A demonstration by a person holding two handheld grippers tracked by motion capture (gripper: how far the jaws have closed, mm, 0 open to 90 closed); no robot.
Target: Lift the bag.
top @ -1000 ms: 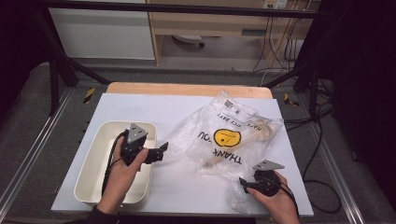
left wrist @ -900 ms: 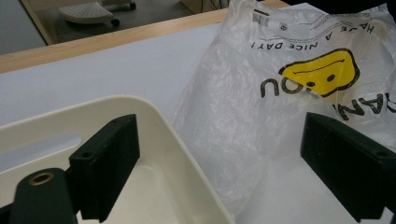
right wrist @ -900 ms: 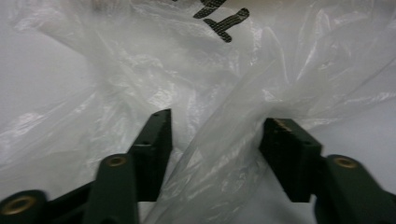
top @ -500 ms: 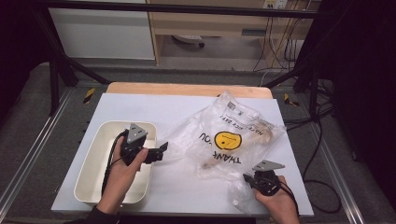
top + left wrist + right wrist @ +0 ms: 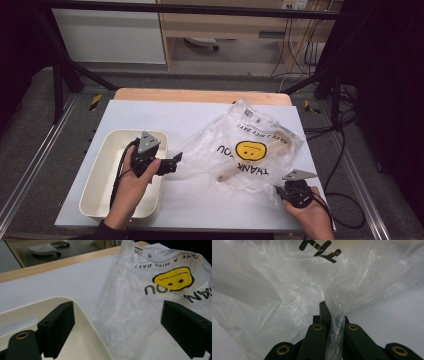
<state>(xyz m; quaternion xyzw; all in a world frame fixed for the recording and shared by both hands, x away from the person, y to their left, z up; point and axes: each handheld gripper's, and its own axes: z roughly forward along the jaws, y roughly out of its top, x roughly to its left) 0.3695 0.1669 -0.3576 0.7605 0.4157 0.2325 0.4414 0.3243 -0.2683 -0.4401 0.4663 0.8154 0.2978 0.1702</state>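
A clear plastic bag (image 5: 250, 145) with a yellow smiley face and "THANK YOU" print lies crumpled on the white table (image 5: 150, 115). A wooden utensil (image 5: 260, 155) shows through it. My right gripper (image 5: 280, 192) is shut on the bag's near right edge; in the right gripper view the film (image 5: 334, 322) is pinched between the jaws. My left gripper (image 5: 175, 162) is open over the right rim of a cream tray (image 5: 102, 170), its jaws pointing at the bag's left edge (image 5: 117, 315) without touching it.
The cream tray (image 5: 82, 315) sits at the table's left front. A wooden strip (image 5: 200, 96) runs along the table's far edge. Cables hang off the right side (image 5: 340, 160). Bare table lies behind the tray.
The right gripper has drawn slightly toward the near edge with the bag's edge in it. The left hand has stayed put.
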